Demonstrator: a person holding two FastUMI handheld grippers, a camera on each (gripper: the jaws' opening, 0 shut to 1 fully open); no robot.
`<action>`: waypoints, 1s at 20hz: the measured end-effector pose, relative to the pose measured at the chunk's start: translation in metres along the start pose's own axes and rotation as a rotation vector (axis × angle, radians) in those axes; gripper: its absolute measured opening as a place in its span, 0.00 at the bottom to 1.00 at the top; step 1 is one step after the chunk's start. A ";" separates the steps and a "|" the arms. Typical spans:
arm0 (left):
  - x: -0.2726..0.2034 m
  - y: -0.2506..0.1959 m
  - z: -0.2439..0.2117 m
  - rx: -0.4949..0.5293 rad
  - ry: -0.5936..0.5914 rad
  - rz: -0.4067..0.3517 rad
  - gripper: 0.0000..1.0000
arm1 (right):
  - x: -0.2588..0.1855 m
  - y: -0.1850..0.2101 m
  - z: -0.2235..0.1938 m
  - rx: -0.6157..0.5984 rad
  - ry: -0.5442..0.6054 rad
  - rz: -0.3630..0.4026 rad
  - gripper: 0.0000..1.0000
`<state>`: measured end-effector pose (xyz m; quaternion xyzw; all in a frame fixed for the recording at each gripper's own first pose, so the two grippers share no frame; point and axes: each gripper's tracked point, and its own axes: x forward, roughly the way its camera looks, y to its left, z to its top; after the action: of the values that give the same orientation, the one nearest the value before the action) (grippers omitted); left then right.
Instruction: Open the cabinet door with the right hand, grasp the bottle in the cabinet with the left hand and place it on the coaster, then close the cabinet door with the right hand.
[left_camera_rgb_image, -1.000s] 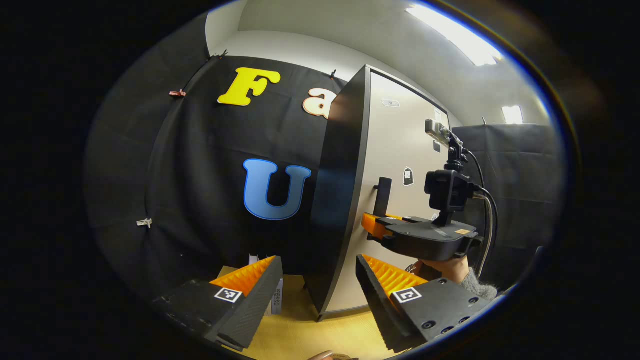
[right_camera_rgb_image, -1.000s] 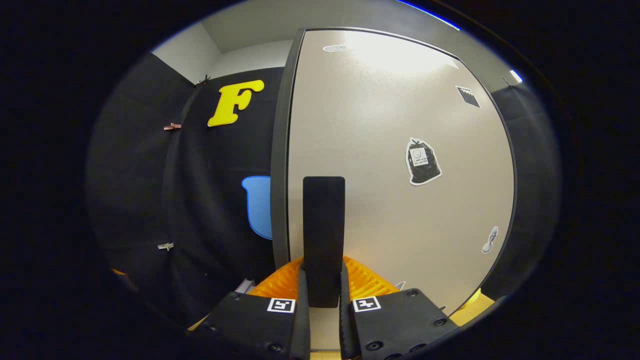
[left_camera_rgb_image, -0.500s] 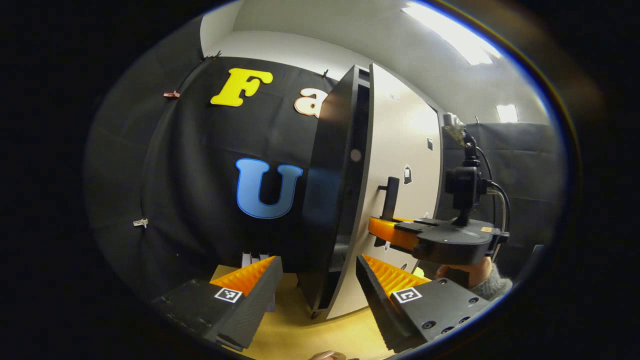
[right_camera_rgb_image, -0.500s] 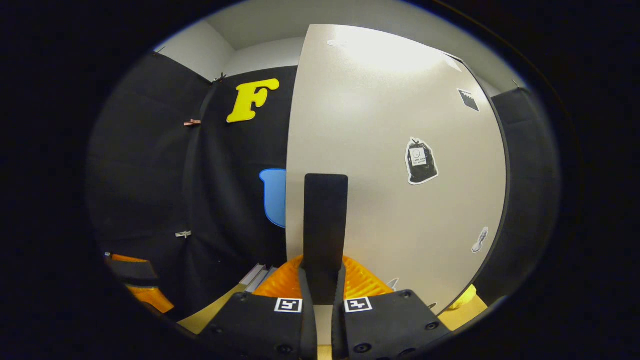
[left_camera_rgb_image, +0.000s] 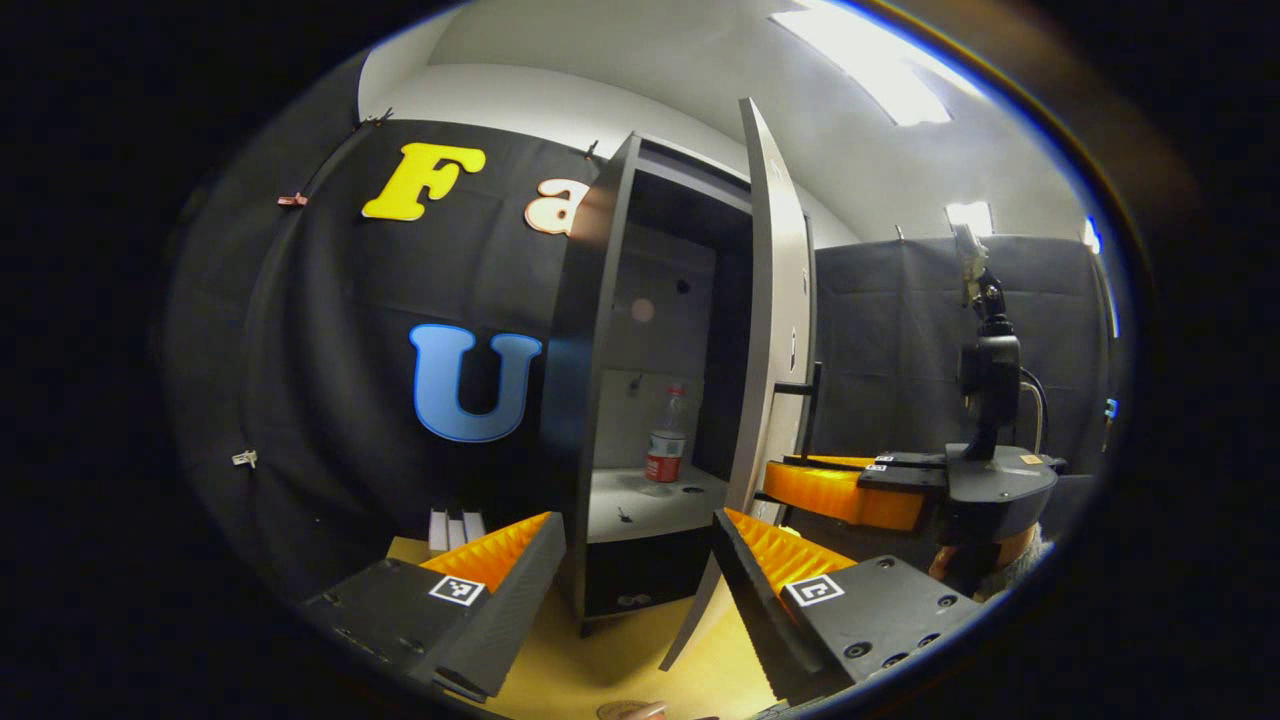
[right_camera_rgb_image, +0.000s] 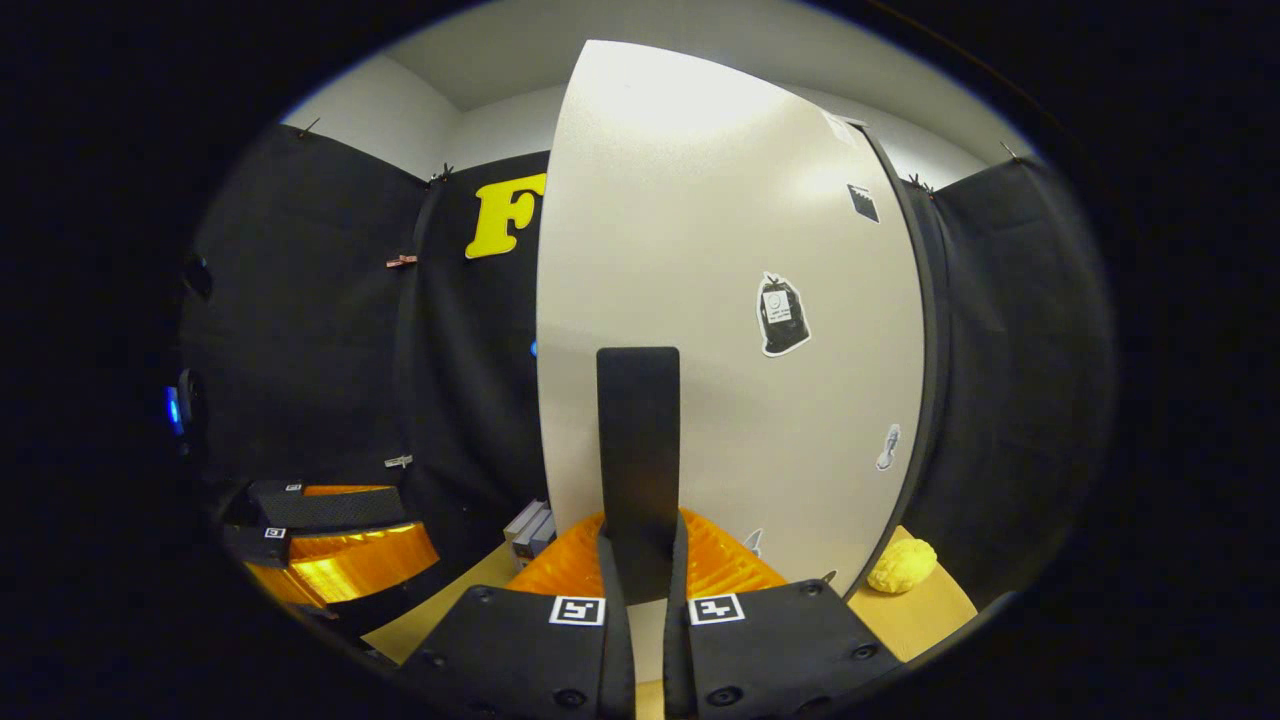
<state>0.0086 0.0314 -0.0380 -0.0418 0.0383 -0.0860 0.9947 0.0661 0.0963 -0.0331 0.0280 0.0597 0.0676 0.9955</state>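
Note:
The dark cabinet stands with its pale door swung wide. On its shelf, upright at the back, is a clear bottle with a red label. My left gripper is open and empty, low in front of the cabinet and short of the shelf. My right gripper is shut on the door's black handle, which runs upright between its fingers. In the left gripper view, the right gripper is at the handle, right of the door's edge, with a hand under it.
The cabinet stands on a yellow-wood tabletop. Small white boxes lie left of it, and a lumpy yellow thing lies past the door's hinge side. A small brown round edge peeks in at the bottom; I cannot tell what it is.
The door has swung from shut to wide open, drawn by my right gripper on the handle. The cabinet's inside and the bottle have come into sight. My left gripper stays open.

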 end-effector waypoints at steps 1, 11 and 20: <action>0.000 -0.009 0.000 0.003 -0.002 -0.015 0.93 | -0.008 -0.006 0.000 -0.003 0.000 -0.009 0.16; 0.052 -0.101 -0.012 0.008 0.017 -0.106 0.93 | -0.092 -0.092 0.004 0.016 -0.034 -0.117 0.14; 0.143 -0.144 -0.029 0.040 0.035 -0.073 0.93 | -0.137 -0.224 0.011 0.016 -0.072 -0.298 0.08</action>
<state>0.1226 -0.1375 -0.0640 -0.0220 0.0527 -0.1238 0.9907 -0.0381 -0.1445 -0.0207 0.0291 0.0279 -0.0827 0.9958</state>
